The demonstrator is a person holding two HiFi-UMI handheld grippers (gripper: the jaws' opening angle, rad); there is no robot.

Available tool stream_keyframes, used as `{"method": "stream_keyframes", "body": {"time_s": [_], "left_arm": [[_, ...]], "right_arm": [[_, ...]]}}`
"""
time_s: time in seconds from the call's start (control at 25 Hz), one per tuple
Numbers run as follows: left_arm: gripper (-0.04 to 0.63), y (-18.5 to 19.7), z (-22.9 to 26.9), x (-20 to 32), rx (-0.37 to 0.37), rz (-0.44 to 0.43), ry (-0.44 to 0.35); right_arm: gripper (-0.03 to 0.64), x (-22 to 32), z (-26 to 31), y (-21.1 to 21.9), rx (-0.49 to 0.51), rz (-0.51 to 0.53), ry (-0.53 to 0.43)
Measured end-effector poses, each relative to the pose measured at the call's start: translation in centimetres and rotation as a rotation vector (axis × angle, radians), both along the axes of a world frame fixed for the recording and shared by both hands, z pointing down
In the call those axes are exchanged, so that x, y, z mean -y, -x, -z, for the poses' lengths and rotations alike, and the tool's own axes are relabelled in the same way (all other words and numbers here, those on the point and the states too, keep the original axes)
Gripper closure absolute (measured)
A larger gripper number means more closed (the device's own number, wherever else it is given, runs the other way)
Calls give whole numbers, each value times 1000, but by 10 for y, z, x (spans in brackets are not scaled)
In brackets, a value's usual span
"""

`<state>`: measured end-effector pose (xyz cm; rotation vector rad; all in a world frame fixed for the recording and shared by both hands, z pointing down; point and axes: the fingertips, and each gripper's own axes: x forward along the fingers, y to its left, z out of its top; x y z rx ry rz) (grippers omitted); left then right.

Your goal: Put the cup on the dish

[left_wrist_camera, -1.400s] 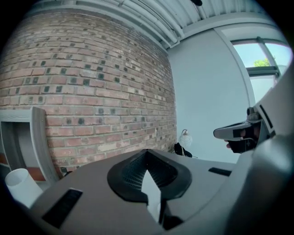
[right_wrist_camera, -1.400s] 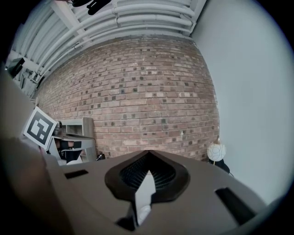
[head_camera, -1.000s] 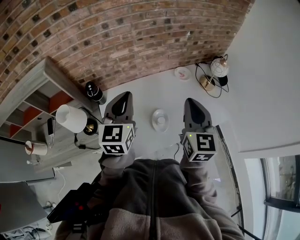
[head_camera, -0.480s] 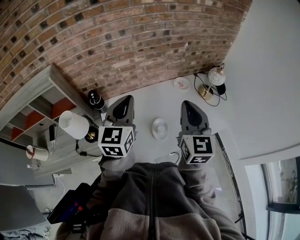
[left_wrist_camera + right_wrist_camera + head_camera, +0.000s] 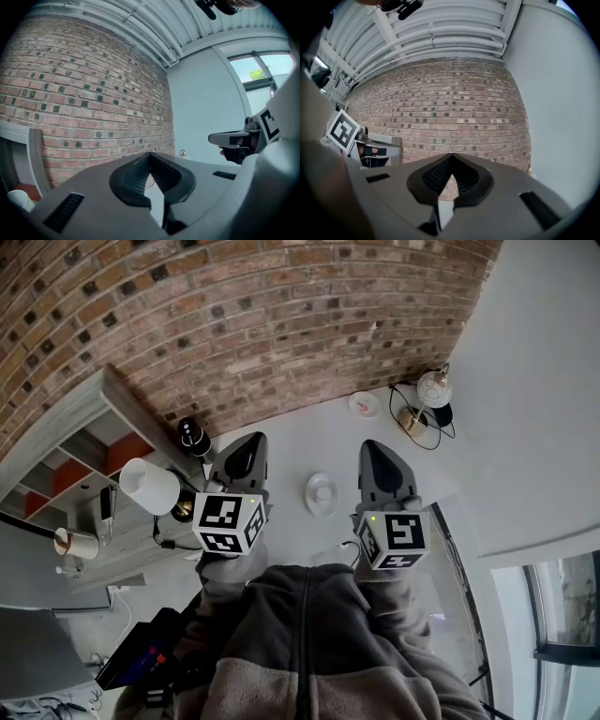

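Head view: dish (image 5: 321,494) lies on the table (image 5: 281,437) between left gripper (image 5: 246,444) and right gripper (image 5: 374,450), both with jaws together and empty. A cup seems to sit at the dish's middle, though it is too small to be sure. Best to keep both grippers clear of the dish.

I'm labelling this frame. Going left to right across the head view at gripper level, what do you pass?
lampshade → left gripper → dish → right gripper
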<state>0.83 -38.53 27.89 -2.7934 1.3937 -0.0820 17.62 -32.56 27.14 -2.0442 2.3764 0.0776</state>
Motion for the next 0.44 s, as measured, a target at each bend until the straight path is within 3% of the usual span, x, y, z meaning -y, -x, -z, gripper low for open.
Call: {"method": "stream_keyframes", "body": {"time_s": [0.44], "left_arm": [[589, 6, -14, -2, -3, -4, 31]], "right_arm": [[615, 1, -9, 11, -24, 10, 29]]}}
